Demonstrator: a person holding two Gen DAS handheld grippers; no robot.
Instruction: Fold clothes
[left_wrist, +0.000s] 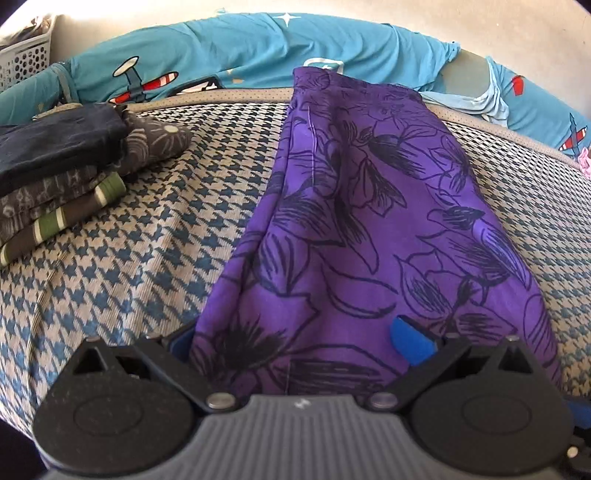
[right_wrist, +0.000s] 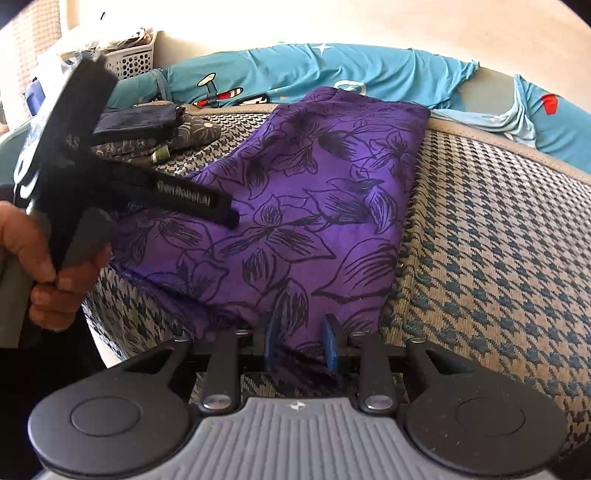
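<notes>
A purple garment with dark flower outlines (left_wrist: 369, 221) lies folded in a long strip on the houndstooth mattress (left_wrist: 129, 240). Its near end runs between the wide-spread blue fingers of my left gripper (left_wrist: 295, 341), which is open. The right finger (left_wrist: 410, 343) rests on the cloth, and the left one is half hidden at the cloth's edge. In the right wrist view the same garment (right_wrist: 314, 206) reaches my right gripper (right_wrist: 301, 341). Its fingers (right_wrist: 330, 343) stand a little apart with the cloth's near edge loose between them.
A stack of folded dark and striped clothes (left_wrist: 62, 173) (right_wrist: 147, 129) sits at the far left. Teal aeroplane-print bedding (left_wrist: 258, 48) lines the back, beside a white perforated basket (right_wrist: 133, 55). A hand (right_wrist: 48, 266) holds the left gripper's handle at left. The mattress edge (right_wrist: 122, 332) is near.
</notes>
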